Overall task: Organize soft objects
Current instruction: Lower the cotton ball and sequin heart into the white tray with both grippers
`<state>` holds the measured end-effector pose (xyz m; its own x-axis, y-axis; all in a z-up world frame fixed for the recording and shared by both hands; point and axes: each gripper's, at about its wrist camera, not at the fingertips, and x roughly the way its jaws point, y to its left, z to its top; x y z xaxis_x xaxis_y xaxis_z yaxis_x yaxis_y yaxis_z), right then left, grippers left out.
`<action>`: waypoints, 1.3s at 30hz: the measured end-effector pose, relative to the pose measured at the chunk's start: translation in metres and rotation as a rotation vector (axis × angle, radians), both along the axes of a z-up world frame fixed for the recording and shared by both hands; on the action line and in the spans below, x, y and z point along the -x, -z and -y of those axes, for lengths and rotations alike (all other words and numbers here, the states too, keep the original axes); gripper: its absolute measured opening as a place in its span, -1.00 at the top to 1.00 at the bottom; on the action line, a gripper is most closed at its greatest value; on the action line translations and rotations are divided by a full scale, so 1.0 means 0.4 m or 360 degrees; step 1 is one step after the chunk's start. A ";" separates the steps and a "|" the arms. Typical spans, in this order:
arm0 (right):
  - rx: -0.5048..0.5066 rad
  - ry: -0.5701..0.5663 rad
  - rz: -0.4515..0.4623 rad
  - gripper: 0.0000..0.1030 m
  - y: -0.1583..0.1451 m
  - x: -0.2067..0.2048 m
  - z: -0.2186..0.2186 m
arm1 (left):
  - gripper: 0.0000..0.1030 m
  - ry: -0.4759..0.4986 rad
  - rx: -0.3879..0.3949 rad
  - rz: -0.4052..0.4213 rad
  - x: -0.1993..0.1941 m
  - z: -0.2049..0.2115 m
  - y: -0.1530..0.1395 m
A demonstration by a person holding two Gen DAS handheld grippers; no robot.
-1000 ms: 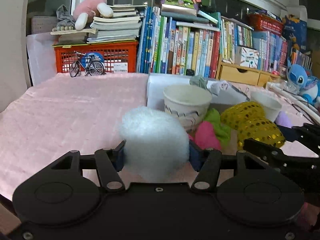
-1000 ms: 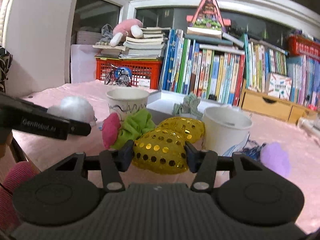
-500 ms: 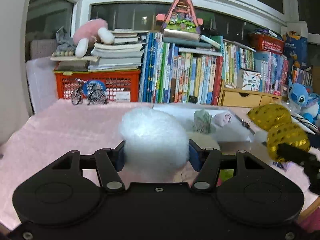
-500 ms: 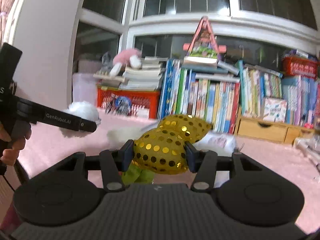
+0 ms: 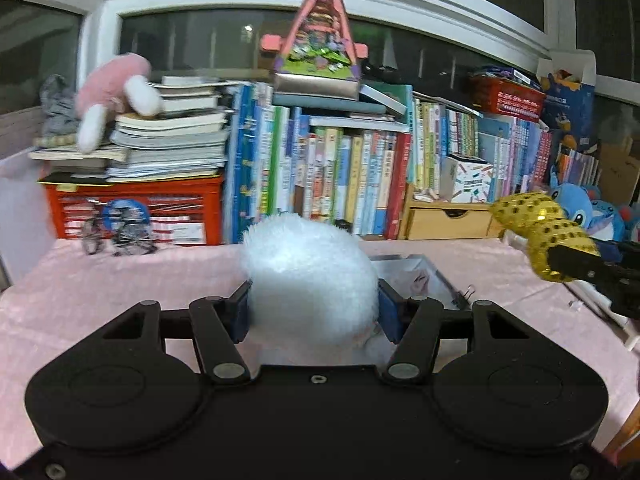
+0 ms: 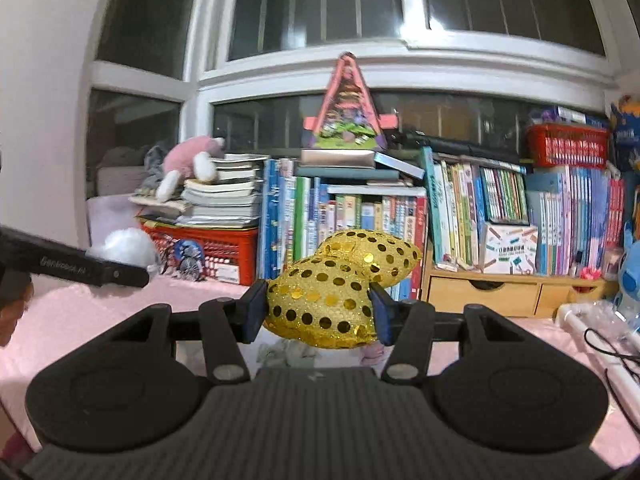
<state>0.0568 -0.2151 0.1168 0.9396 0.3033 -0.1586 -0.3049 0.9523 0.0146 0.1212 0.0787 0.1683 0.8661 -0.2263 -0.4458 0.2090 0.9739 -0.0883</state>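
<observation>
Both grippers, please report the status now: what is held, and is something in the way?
Left gripper shut on white pompom. Right gripper shut on gold sequin bow. Both held above white tray. Nothing in the way.

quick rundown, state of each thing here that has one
left gripper: shut on the white pompom
white pompom: held, lifted off the pink cloth
right gripper: shut on the gold bow
gold bow: held in the air
white tray: open, small soft things lying inside
wooden drawer: closed
pink plush: lying on the stacked books
</observation>
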 end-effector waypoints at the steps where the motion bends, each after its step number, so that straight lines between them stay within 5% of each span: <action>1: -0.0018 -0.0012 -0.0024 -0.10 -0.010 -0.028 0.008 | -0.12 0.0019 0.0007 -0.0024 -0.025 0.011 -0.005; 8: -0.0139 -0.0174 -0.0262 -0.11 -0.030 -0.213 0.027 | -0.12 0.0042 0.0098 -0.0277 -0.239 0.057 0.016; 17: -0.0319 -0.0226 -0.0678 -0.11 0.062 -0.441 0.012 | -0.12 -0.0068 0.0185 -0.0677 -0.473 0.056 0.152; 25: -0.0245 -0.0153 -0.0916 -0.14 0.138 -0.551 -0.021 | -0.12 -0.0090 0.0180 -0.0860 -0.547 0.061 0.237; 39: -0.0140 -0.0063 -0.1100 -0.16 0.166 -0.605 -0.048 | -0.13 -0.0076 0.0182 -0.0961 -0.583 0.076 0.297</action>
